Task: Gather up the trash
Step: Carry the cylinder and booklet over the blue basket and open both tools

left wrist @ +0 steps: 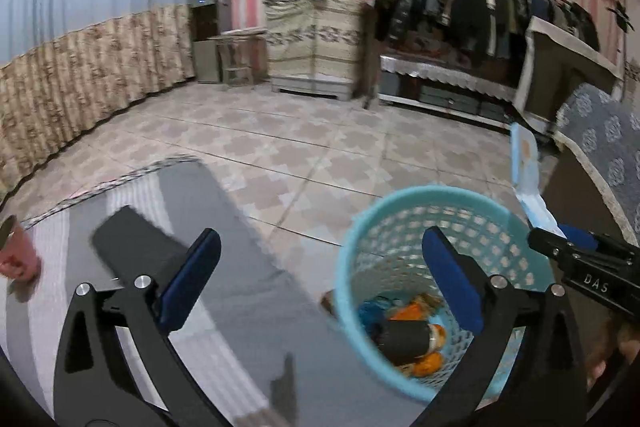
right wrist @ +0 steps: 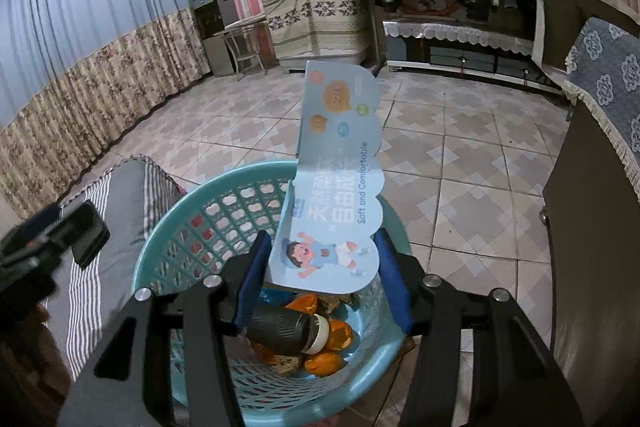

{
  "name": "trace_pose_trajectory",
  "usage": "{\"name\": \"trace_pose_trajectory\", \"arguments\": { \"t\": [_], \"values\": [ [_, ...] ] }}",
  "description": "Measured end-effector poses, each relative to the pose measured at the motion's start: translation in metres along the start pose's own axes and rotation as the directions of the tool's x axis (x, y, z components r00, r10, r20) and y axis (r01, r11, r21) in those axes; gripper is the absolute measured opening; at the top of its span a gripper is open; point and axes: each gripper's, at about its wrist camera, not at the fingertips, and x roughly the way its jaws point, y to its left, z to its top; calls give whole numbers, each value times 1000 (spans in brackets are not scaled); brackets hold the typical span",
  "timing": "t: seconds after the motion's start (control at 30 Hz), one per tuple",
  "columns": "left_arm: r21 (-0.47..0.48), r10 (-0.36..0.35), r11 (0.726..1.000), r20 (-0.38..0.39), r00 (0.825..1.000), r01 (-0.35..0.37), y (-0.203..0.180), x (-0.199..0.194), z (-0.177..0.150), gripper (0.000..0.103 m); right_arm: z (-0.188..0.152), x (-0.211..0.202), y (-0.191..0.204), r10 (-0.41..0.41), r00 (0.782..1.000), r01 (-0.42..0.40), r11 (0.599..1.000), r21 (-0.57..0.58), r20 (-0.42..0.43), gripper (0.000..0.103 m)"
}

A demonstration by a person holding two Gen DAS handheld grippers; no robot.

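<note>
Mid-drop, by the look of it: right gripper (right wrist: 323,279) poised over the blue basket (right wrist: 192,211), jaws narrowed around the lower end of a pale blue card (right wrist: 340,163), a printed piece of packaging with a cartoon child and the words "Soft and Comfortable". Card bent, upper flap rising well above the basket rim, lower end between the blue pads (right wrist: 254,279); whether both pads actually press it cannot be told, since the near edge seems to sit loosely in the gap. Already in the basket bottom: orange peel (right wrist: 320,361), a dark cylindrical bottle (right wrist: 280,327) with a pale cap, some blue scrap. Left gripper (left wrist: 320,279) empty, jaws wide, hovering at the right-hand edge of the grey striped bed (left wrist: 240,267), just beside the basket (left wrist: 360,227); same card (left wrist: 528,171) seen there edge-on above the far rim. A black phone-like slab (left wrist: 140,247) and a pink cup (left wrist: 16,255) lying on the bed toward its left side, possibly nothing to do with trash. Next move, as a judgement: lower a little so the tall flap clears the rim inward, then part the jaws and let the card fall; risk of the flap catching on the rim and tipping outside onto the tiled floor (right wrist: 460,167).
</note>
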Motion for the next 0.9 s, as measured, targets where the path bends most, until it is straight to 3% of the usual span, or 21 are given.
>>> {"name": "trace_pose_trajectory", "arguments": {
  "t": [0.2, 0.4, 0.43, 0.47, 0.57, 0.7, 0.77, 0.9],
  "values": [
    [-49, 95, 994, 32, 995, -93, 48, -38, -9, 97, -5, 11, 25, 17, 999, -19, 998, -58, -35, 53],
    [-94, 217, 972, 26, 976, -214, 93, -73, -24, 97, -12, 16, 41, 51, 998, -54, 996, -65, -49, 54],
    [-99, 233, 968, 22, 972, -230, 100, -80, -28, 97, -13, 17, 41, 57, 997, -60, 996, -60, -48, 61],
    [-105, 248, 964, 15, 969, -245, 106, -87, -32, 97, -14, 18, 43, 62, 997, -64, 996, -55, -48, 77],
    [-130, 288, 950, 3, 958, -285, 122, -107, -44, 98, -18, 18, 44, 69, 997, -71, 996, -45, -43, 86],
    [-171, 318, 934, 2, 948, -313, 137, -131, -57, 97, -23, 16, 50, 69, 997, -70, 996, -59, -28, 88],
    [-176, 331, 929, 4, 944, -325, 142, -143, -65, 98, -26, 13, 54, 44, 999, -45, 996, -77, -14, 98],
    [-181, 357, 919, 2, 934, -351, 150, -160, -79, 97, -29, 0, 61, 20, 1000, -17, 995, -100, 24, 98]
  ]
}}
